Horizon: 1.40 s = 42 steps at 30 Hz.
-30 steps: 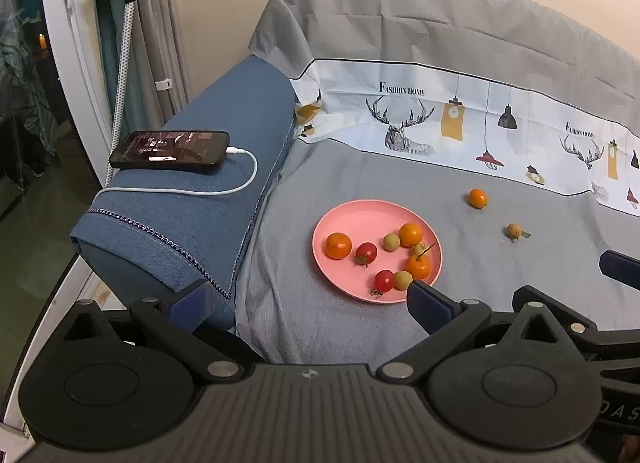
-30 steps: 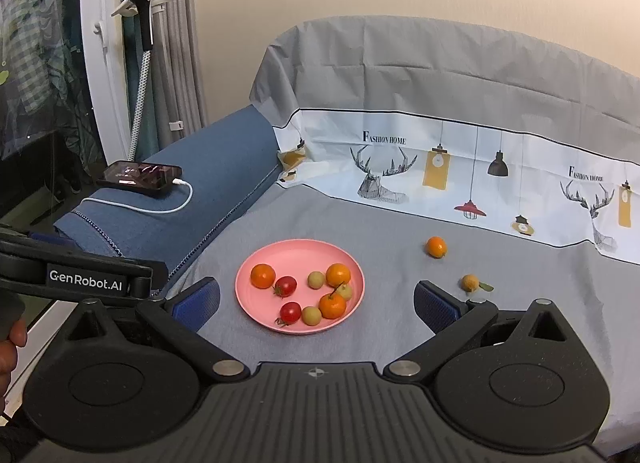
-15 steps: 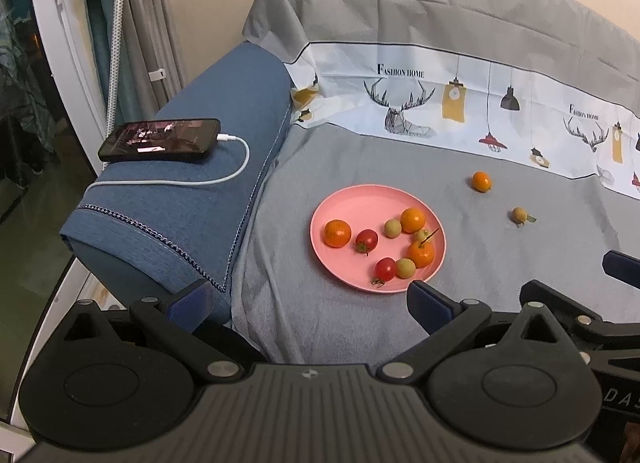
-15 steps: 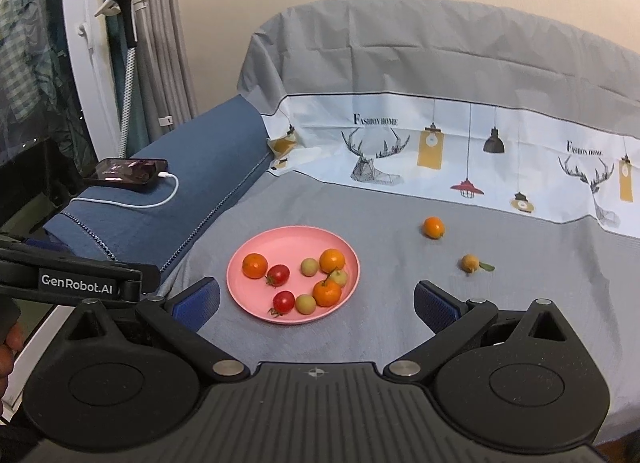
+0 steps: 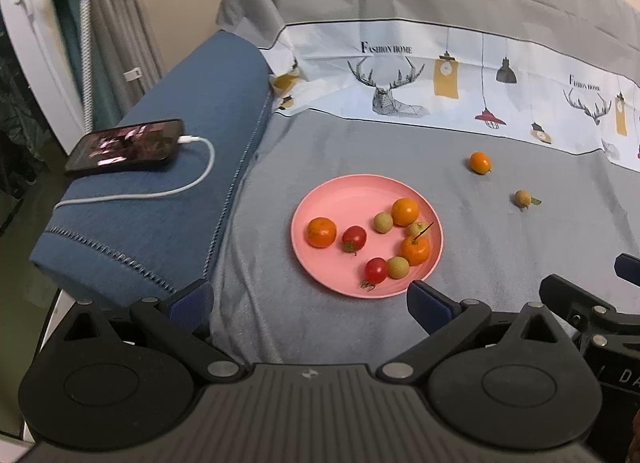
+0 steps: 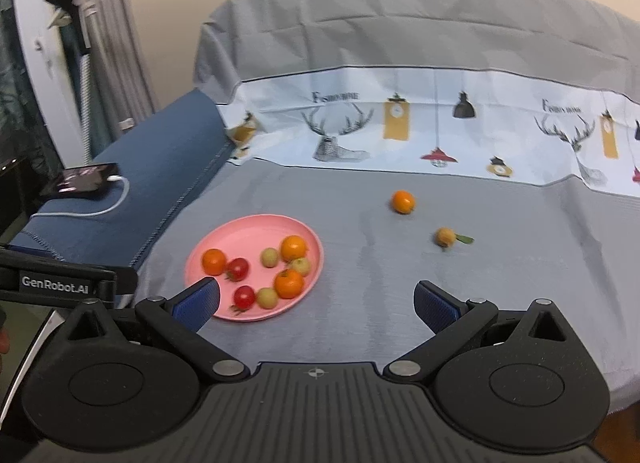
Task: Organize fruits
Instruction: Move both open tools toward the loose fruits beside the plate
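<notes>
Right wrist view: you're closing in, right hand-held gripper [image 6: 316,301] spread wide, orange [image 6: 402,201] growing nearer, unplated.

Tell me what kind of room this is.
Most likely a home living room: a sofa under a printed grey cover, a phone charging on its blue armrest, and curtains by the window.

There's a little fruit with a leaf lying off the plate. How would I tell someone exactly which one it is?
Start at the pink plate on the grey cover. Two fruits lie loose on the cloth to its right. Yours is the nearer, duller yellow-brown fruit with a green leaf, not the bright orange one behind it.
</notes>
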Available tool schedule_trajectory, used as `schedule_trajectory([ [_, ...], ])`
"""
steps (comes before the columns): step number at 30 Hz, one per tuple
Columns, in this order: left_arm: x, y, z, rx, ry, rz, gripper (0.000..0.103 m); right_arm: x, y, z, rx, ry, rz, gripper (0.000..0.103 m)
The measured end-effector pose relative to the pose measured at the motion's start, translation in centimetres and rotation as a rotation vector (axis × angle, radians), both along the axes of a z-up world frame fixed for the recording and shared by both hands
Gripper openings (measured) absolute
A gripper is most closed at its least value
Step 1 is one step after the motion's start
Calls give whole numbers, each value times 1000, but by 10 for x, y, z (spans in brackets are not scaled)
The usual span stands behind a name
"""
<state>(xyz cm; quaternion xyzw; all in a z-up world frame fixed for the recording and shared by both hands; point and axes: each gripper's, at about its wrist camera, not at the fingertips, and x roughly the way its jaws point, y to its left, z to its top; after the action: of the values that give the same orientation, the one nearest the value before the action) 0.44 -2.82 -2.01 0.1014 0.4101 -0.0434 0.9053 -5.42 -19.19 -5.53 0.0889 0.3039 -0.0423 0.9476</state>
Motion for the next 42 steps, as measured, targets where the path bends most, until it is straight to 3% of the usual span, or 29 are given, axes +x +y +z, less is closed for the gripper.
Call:
schedule_trajectory([
  [11, 55, -46, -21, 25, 50, -62, 103, 30, -62, -29, 17, 46, -149, 102],
  [20, 127, -117, -49, 31, 65, -156, 103, 79, -119, -66, 6, 71, -255, 102],
  [33, 239, -228, -130, 7, 104, -357, 103, 168, -170, -146, 13, 139, -258, 102],
  [37, 269, -251, -156, -22, 127, -414, 103, 192, -176, -174, -35, 120, -232, 102],
  [39, 282, -261, -171, -14, 147, -440, 103, 195, -175, -187, -146, 55, -217, 102],
  [42, 294, -266, -191, 13, 168, -439, 103, 195, -181, -188, -123, 35, -221, 102],
])
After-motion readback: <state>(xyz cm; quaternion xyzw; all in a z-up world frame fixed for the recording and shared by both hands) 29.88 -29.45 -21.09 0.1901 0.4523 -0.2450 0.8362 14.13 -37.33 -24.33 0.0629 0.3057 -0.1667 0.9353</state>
